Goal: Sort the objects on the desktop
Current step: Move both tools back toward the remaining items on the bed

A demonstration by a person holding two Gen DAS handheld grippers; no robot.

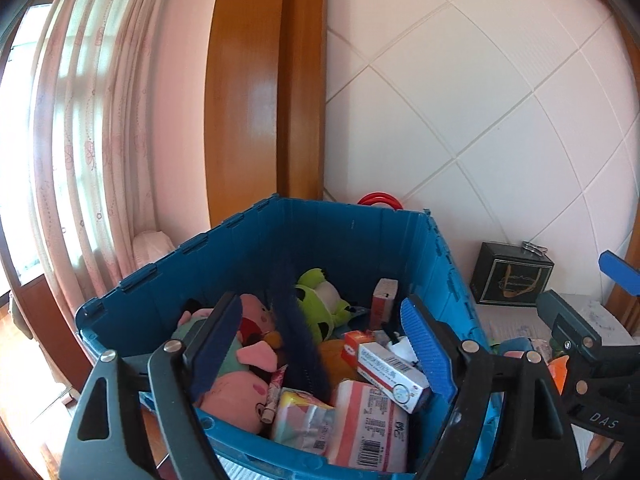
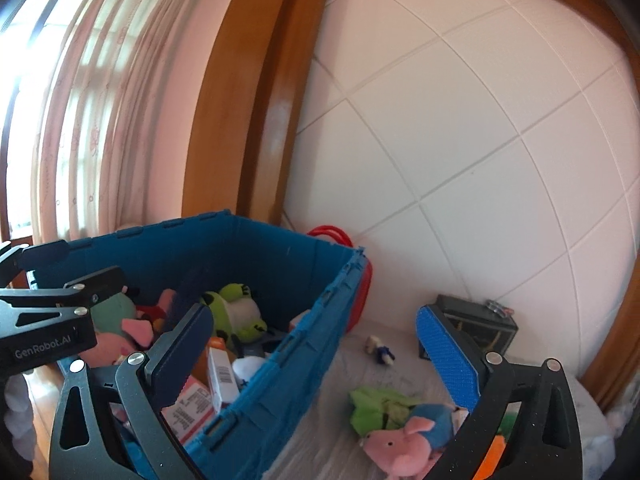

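White wall tiles rise behind the blue crate (image 1: 280, 248). Inside it, a long dark fuzzy stick (image 1: 294, 332) leans, tip toward the crate's back wall. Left gripper (image 1: 320, 344) and right gripper (image 2: 316, 360) gape wide, holding nothing.

My crate (image 1: 352, 236) is blue moulded plastic, smooth with a dull sheen and ribbed along the rim. Inside it the green frog toy (image 1: 324, 304) and pink pig toys (image 1: 256, 316) are soft, matt plush, beside glossy printed cardboard boxes (image 1: 392, 372) and a crinkly plastic-wrapped pack (image 1: 304, 420). The ribbed blue rubbery pad (image 2: 448, 360) on my right gripper sits in matt black plastic with shiny metal pins. The door frame (image 1: 248, 88) is glossy varnished wood; the curtain (image 1: 80, 120) is thin cloth.
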